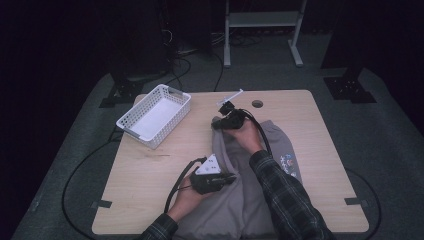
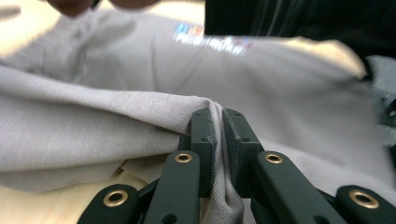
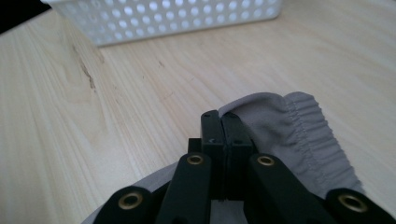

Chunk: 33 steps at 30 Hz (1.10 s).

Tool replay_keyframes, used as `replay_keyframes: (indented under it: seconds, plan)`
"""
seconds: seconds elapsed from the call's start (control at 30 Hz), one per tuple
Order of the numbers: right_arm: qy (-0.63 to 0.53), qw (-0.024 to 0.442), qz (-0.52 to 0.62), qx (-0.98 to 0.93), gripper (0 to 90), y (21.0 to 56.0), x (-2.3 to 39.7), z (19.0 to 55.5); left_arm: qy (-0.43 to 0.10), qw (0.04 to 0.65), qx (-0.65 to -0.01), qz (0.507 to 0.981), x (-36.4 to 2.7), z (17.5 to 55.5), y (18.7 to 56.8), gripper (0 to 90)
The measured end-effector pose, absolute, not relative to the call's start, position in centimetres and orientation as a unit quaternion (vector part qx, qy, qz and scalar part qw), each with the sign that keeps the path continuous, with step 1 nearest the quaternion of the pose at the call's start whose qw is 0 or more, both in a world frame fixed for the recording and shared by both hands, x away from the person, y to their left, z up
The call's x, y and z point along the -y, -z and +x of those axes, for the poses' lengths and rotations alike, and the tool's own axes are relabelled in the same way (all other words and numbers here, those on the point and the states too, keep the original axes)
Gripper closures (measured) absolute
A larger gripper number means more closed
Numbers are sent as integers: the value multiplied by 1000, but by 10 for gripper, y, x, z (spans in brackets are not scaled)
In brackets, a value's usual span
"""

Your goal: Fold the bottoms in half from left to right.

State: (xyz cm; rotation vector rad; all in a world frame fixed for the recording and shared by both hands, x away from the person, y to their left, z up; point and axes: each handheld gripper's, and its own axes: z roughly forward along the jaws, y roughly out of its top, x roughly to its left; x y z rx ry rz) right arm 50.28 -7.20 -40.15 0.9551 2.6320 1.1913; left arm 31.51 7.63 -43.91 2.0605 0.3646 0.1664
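Grey cloth, a sweatshirt (image 1: 250,190) with a small coloured print (image 1: 287,162) on its right half, lies crumpled on the near middle of the wooden table (image 1: 310,120), spilling over the front edge toward the person. Left gripper (image 1: 227,179), held in the left hand (image 1: 187,197) at the garment's left edge, has its jaws clamped on a fold of the fabric (the left gripper view shows the cloth pinched between the pads (image 2: 203,135) and pulled up into a ridge). Right gripper (image 1: 220,121) sits at the garment's far end, held by the right hand (image 1: 245,134); its jaws are closed tight, pinching the grey fabric beside the ribbed hem (image 3: 313,135), as the right gripper view shows. A white perforated basket (image 1: 155,115) stands on the far left part of the table, well apart from the cloth.
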Motion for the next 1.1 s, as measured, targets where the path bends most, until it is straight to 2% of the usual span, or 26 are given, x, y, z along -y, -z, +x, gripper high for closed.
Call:
replay_keyframes:
  seconds: [0.27,0.57,0.8,1.1]
  plan:
    - [-406,73,323,-852,893,374,108,496,-58,531,-119,837,-67,312,413,836]
    - [-406,97,353,-837,893,360,171,484,-44,543,-80,834,-26,310,400,836]
    - [-393,105,387,-827,893,372,215,481,-19,538,-61,840,18,315,402,836]
    - [-357,104,441,-817,893,415,255,482,21,514,-64,855,61,327,428,835]
